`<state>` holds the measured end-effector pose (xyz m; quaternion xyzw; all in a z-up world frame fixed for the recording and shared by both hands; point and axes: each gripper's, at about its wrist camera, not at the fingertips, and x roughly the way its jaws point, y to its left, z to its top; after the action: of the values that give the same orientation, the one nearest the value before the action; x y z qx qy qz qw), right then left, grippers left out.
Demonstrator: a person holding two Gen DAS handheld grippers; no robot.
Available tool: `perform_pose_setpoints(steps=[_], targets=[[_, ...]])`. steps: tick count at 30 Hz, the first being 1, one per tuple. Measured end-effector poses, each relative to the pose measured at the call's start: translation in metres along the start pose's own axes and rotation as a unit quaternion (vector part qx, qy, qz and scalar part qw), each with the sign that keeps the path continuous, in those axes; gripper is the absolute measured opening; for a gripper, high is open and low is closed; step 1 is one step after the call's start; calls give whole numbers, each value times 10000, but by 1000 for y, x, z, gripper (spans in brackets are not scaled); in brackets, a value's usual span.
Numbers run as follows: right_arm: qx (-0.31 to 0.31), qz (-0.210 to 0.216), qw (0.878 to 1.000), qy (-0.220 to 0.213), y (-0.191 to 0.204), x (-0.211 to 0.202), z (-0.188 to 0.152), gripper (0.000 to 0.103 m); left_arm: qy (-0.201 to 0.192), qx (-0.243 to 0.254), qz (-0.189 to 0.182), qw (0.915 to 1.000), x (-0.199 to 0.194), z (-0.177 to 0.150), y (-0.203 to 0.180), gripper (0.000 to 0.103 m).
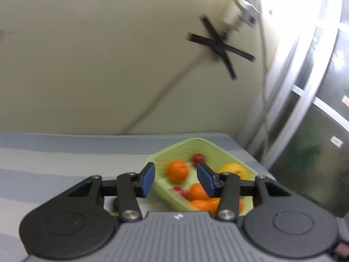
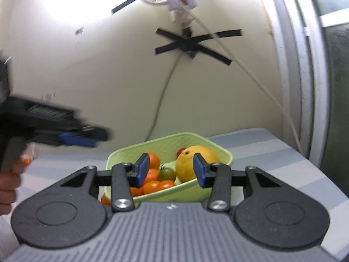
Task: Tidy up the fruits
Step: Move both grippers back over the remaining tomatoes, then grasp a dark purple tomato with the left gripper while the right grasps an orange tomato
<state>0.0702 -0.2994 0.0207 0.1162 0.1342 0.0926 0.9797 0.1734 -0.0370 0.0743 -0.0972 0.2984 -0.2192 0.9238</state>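
Observation:
A light green basket [image 1: 202,146] stands on the striped cloth near the table's far right corner. In it lie orange fruits [image 1: 177,170], a red cherry tomato [image 1: 198,158] and a big yellow fruit [image 1: 234,170]. My left gripper [image 1: 176,180] hovers just before the basket, open, with nothing between its pads. The right wrist view shows the same basket [image 2: 170,136] with the yellow fruit [image 2: 187,166], a green tomato [image 2: 166,174] and orange fruits [image 2: 157,185]. My right gripper [image 2: 171,170] is open in front of it, holding nothing. The left gripper [image 2: 87,140] appears blurred at the left.
One orange fruit [image 2: 105,200] lies outside the basket by its near left corner. A hand [image 2: 8,185] holds the left gripper. Cables and black tape crosses [image 2: 189,43] hang on the wall behind. A window frame [image 2: 312,87] borders the table's right edge.

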Motion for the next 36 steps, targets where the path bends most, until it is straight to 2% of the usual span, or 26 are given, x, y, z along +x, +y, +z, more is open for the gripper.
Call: perform_pose_setpoints(steps=[3,6,9,12,17,22,26,32,36], targets=[[68,105,9994,-338,0,-13,1,46,36,-130,223,9997,-15,-12,28,44],[150,373,9984,-403,4,-23,2,45,167,-187,329,9991,-21,-27,45,42],[128,804,9966,-99,16,-23,-1,41,221,50,295,9993,-23,-43,44,41],[-63,1093,9928,495,38,-13,-12,38,229,781,266,9963,-17,-57,25,40],[-378,933,9874,1218,62,10,-26,37,161,1863,180,9822,-6,-72,-2,40],[-193,763,9848,1550,70,26,-32,37,267,2351,131,9715,12,-76,-7,30],[-103,628,9842,1651,75,35,-34,38,356,2594,153,9650,24,-80,-7,30],[-147,438,9849,1671,80,35,-36,38,438,2605,73,9645,28,-81,-6,26],[-128,340,9854,1662,80,34,-36,38,466,2415,-32,9693,10,-83,-4,26]])
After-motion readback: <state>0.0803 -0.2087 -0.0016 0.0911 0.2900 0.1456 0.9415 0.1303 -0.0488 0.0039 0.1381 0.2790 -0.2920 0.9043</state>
